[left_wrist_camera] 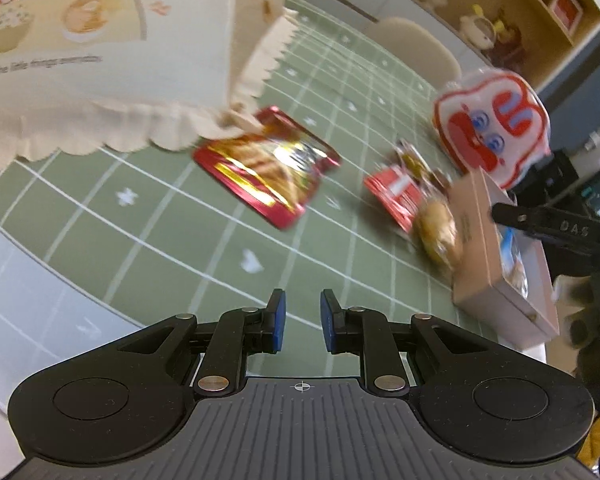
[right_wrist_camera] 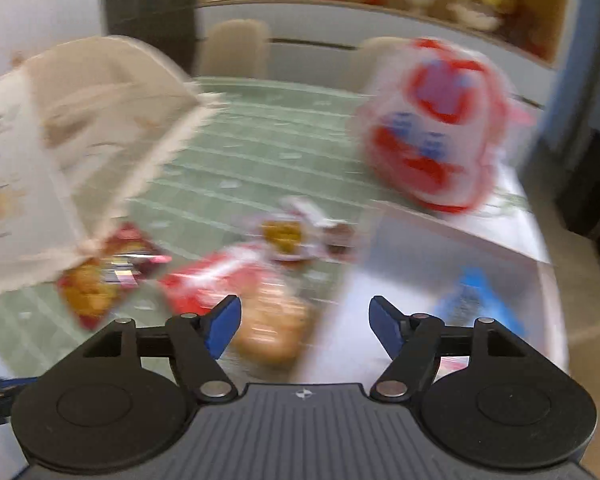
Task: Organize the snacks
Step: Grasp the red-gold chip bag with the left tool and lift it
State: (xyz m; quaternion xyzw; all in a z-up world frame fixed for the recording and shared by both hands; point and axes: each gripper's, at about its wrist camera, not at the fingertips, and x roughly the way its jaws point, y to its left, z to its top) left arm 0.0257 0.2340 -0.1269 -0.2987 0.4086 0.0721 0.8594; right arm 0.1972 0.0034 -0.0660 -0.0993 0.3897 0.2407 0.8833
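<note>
Two handheld grippers hover above a green checked tablecloth (left_wrist_camera: 148, 240) scattered with snacks. The left gripper (left_wrist_camera: 302, 320) has its jaws slightly parted, holding nothing. A red-and-gold packet (left_wrist_camera: 266, 164) lies flat at its 12 o'clock, long axis running 10 to 4 o'clock, one corner tucked under a cream paper bag (left_wrist_camera: 100, 60). The right gripper (right_wrist_camera: 305, 326) is spread wide and empty. A round bun (right_wrist_camera: 274, 330), blurred, sits just at its 11 o'clock beside an open box (right_wrist_camera: 440, 248), probably its easier pick.
</note>
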